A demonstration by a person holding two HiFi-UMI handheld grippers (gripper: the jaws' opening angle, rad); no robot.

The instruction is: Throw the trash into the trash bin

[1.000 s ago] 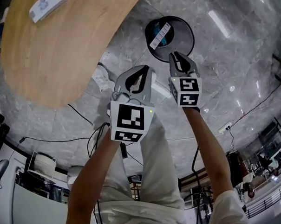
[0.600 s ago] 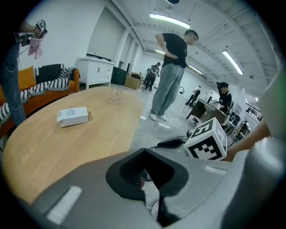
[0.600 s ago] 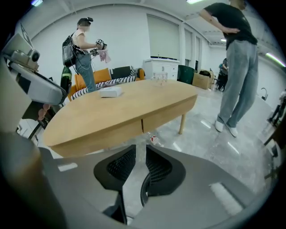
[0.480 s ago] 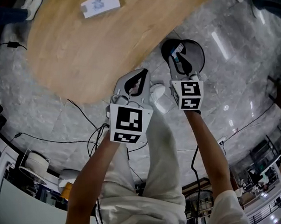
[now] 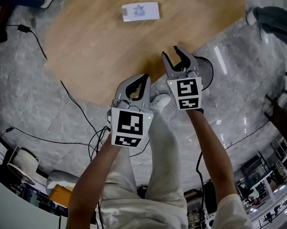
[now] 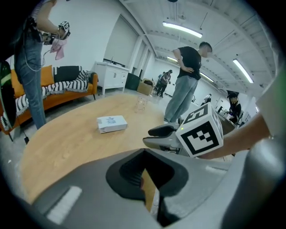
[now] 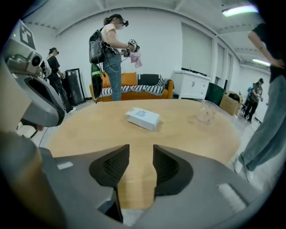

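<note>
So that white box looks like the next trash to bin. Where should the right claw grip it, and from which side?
Probably best to grip the white box across its narrow width, on the two long side faces near the middle. It lies flat on the table, so come down from above. The right claw is open and faces it.

table (image 5: 103, 48): smooth matt wood | floor (image 5: 34, 107): glossy grey stone | box (image 5: 140, 12): white cardboard

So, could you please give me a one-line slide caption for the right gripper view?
Right gripper, jaws open and empty, faces a white box on the round wooden table.
</note>
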